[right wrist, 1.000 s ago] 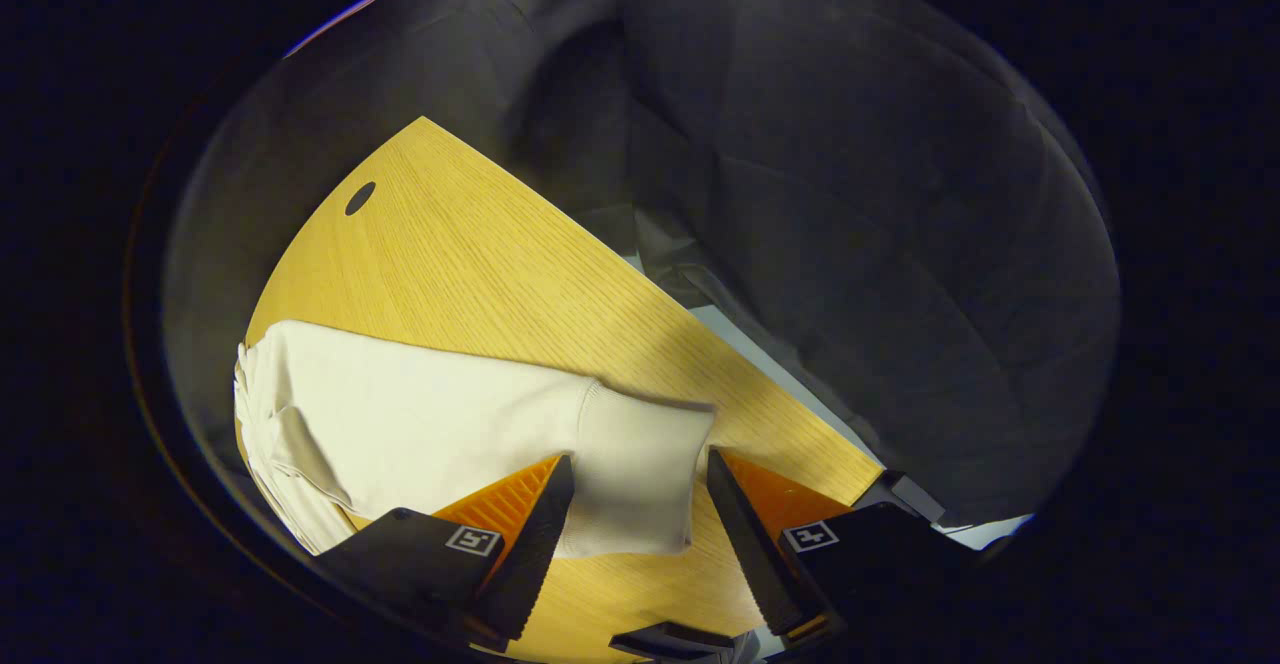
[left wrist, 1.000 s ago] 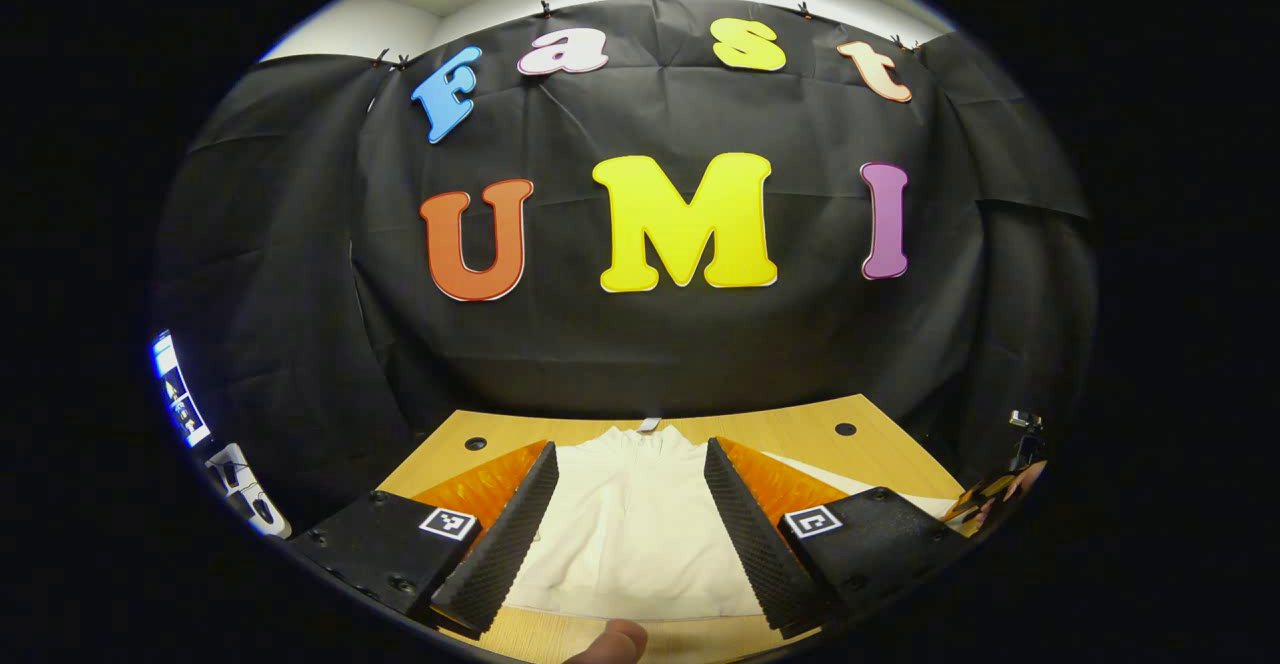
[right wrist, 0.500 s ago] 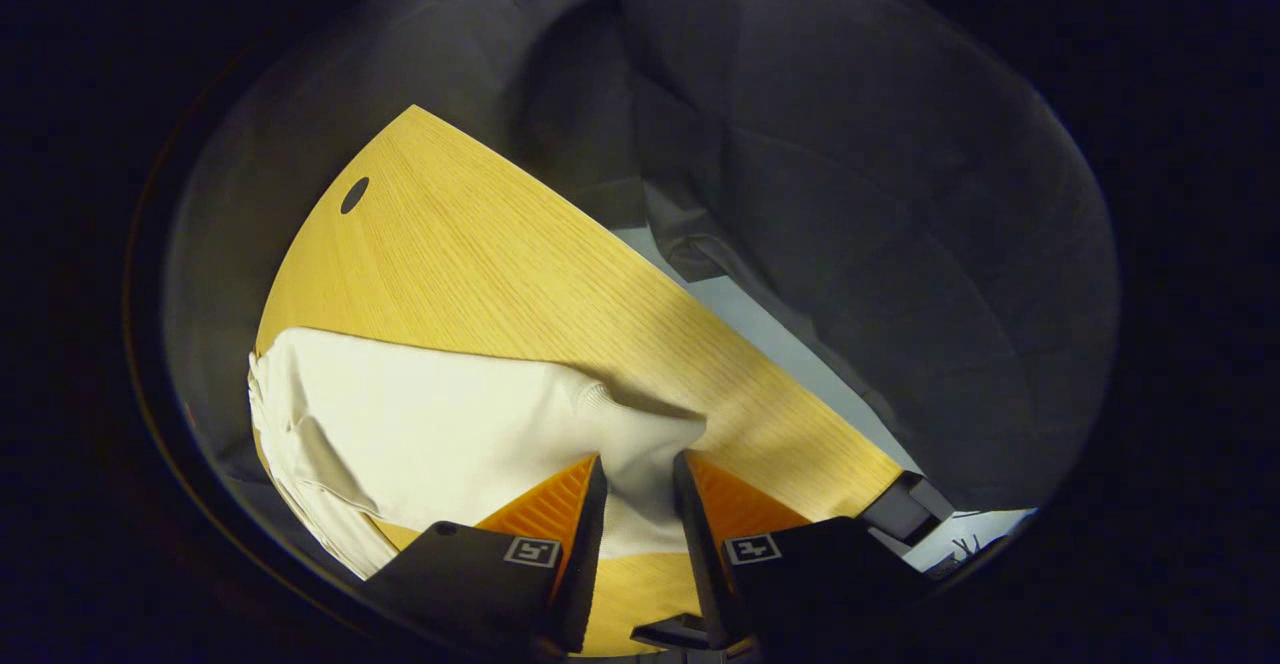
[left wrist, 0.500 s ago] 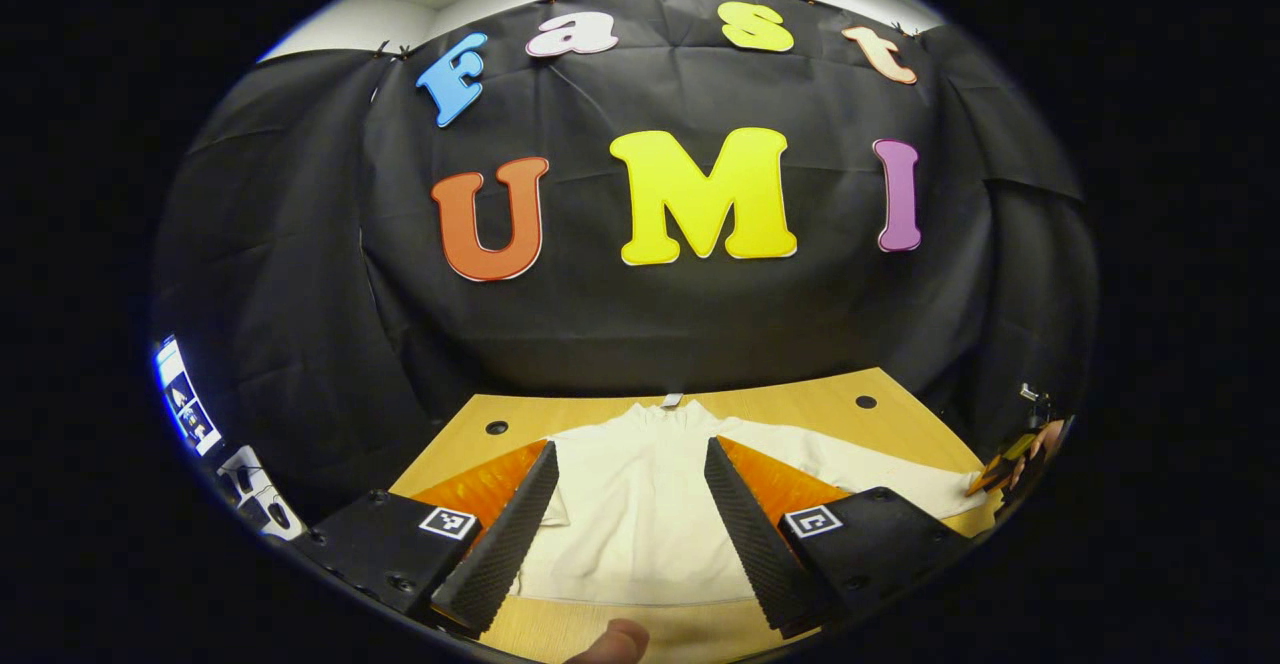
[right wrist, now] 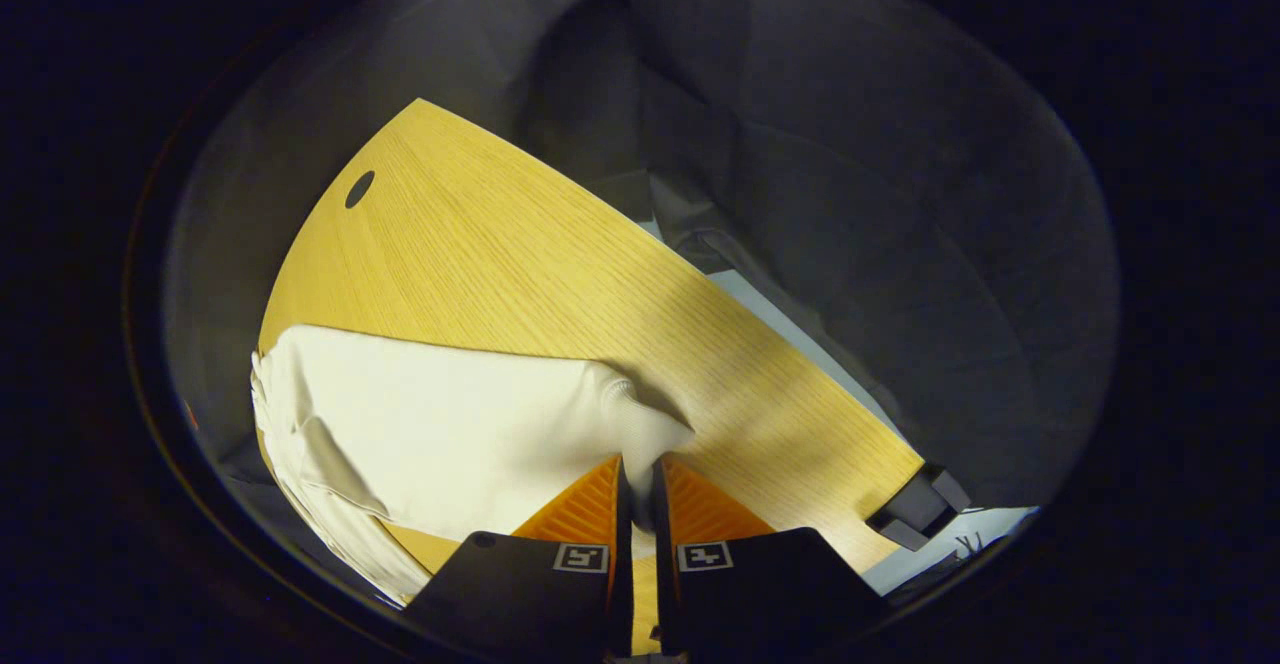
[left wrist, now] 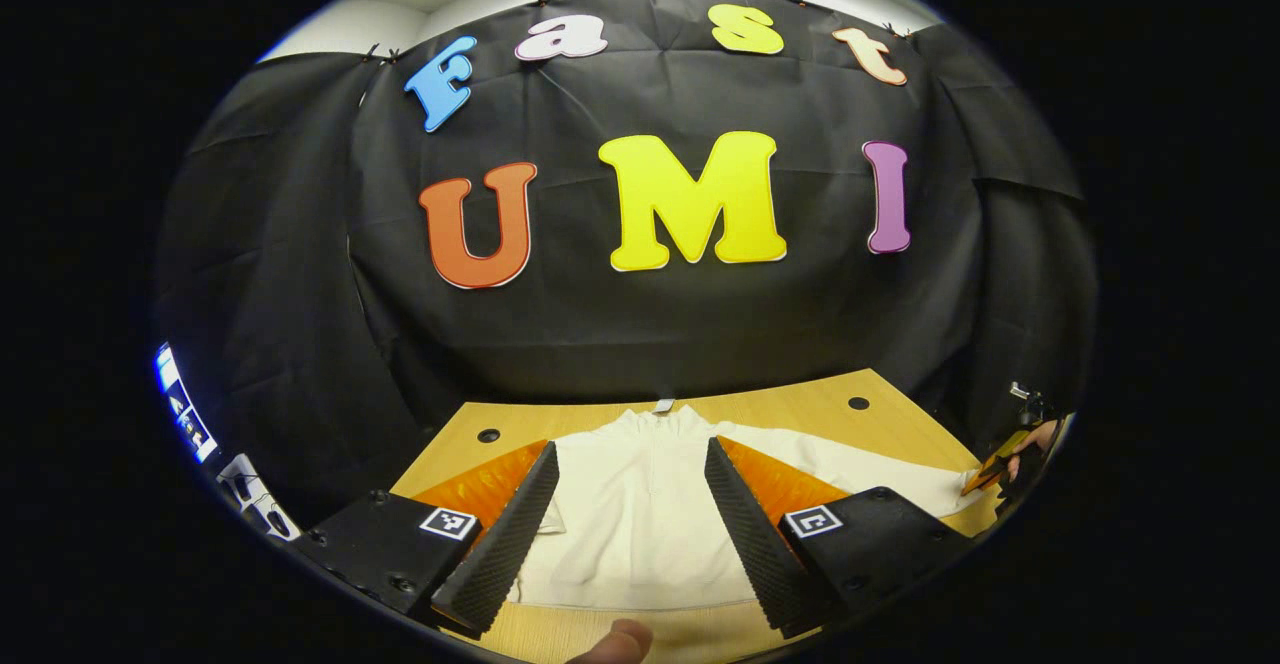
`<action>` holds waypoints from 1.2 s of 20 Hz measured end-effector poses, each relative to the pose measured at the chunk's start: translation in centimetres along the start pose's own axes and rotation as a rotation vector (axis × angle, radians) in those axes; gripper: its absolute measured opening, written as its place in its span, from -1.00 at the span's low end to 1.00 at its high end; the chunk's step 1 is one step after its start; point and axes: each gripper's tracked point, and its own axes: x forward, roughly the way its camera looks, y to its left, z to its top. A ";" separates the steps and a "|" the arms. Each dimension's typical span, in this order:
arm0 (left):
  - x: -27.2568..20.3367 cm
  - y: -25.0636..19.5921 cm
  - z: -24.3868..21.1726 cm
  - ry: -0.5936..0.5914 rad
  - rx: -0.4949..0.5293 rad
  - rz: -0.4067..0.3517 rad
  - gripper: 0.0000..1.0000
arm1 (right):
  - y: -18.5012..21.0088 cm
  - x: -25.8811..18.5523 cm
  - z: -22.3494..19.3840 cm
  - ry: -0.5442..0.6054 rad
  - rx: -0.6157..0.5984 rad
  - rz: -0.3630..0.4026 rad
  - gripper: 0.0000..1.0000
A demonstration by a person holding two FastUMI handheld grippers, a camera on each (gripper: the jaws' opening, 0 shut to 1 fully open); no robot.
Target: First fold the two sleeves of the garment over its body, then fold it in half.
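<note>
Two grippers were at work over a cream garment [left wrist: 640,514] lying flat on the wooden table [right wrist: 520,254], collar toward the booth's back wall. The right gripper [right wrist: 636,489] had its fingers clenched on the cuff [right wrist: 640,434] of one sleeve [right wrist: 440,414], the cloth bunching into a small peak where it was pinched; gripping at the very end of the sleeve would let the whole length swing over the body in one pull. That sleeve lay stretched out sideways across the table, well away from the garment's body. The left gripper [left wrist: 630,524] hung with its fingers spread wide above the body of the garment, holding nothing, probably poised to steady the cloth or to take the other sleeve.

From the left gripper view came the broad picture: the collar, the torso, the outstretched sleeve running off to the right, and at its far end the other gripper with a hand [left wrist: 1030,444] behind it. The pinch itself was too small there to judge. The right gripper view showed it plainly, along with the ribbed cuff and the table's edge. A fingertip [left wrist: 615,642] showed at the bottom of the left gripper view.
</note>
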 end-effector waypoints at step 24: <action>1.6 7.3 -2.6 -0.042 -0.049 -0.106 0.92 | 15.8 -18.0 0.6 -0.248 -0.116 0.065 -1.00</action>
